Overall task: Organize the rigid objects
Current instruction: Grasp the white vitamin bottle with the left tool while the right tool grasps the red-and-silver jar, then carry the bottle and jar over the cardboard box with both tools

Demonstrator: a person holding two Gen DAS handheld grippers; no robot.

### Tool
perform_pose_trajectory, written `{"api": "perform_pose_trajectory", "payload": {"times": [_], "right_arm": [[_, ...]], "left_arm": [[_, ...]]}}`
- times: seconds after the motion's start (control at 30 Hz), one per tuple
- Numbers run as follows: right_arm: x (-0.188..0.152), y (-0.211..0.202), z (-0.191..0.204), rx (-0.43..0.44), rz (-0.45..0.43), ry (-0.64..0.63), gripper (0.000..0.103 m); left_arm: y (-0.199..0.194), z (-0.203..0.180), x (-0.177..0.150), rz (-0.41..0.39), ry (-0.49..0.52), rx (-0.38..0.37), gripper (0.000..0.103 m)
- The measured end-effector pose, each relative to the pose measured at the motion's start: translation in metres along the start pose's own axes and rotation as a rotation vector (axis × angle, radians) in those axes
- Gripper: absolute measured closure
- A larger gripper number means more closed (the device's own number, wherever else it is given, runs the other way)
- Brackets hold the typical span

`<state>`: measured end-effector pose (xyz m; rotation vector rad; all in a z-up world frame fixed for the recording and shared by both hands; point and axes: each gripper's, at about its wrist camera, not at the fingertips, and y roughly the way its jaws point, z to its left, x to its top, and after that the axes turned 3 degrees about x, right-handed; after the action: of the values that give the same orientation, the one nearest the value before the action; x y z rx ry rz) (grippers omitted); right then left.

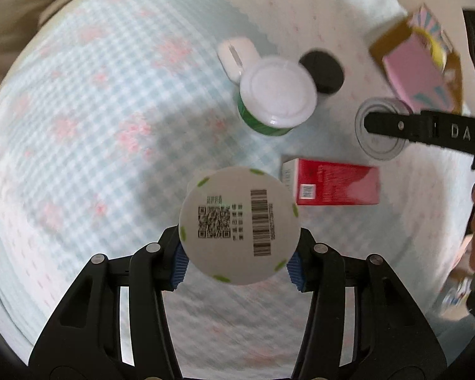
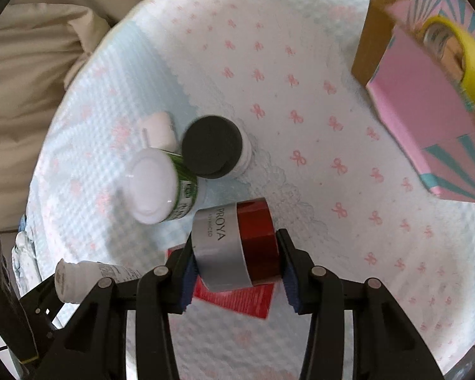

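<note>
While both loads hang above the bedspread (image 2: 300,79), my left claw (image 1: 239,261) pinches a light, slick white bottle (image 1: 239,226) by its round sides; my right claw (image 2: 237,272) clamps a rigid, heavier-looking PROYA jar (image 2: 237,243) across its smooth walls.

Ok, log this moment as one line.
left gripper: shut on white bottle | right gripper: shut on red-and-silver jar | both lifted off bedspread | pink box: open, far right
</note>
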<state>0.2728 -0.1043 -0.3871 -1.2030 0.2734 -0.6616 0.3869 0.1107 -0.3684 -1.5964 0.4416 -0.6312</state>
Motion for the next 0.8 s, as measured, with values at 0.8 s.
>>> {"api": "perform_pose_trajectory", "payload": {"times": [0.8], "right_arm": [[-0.052,-0.220,-0.022,0.039,-0.174,-0.180,0.062]], "left_arm": [[-0.200,-0.127,-0.047,-0.342,-0.142,-0.101,0.057]]}}
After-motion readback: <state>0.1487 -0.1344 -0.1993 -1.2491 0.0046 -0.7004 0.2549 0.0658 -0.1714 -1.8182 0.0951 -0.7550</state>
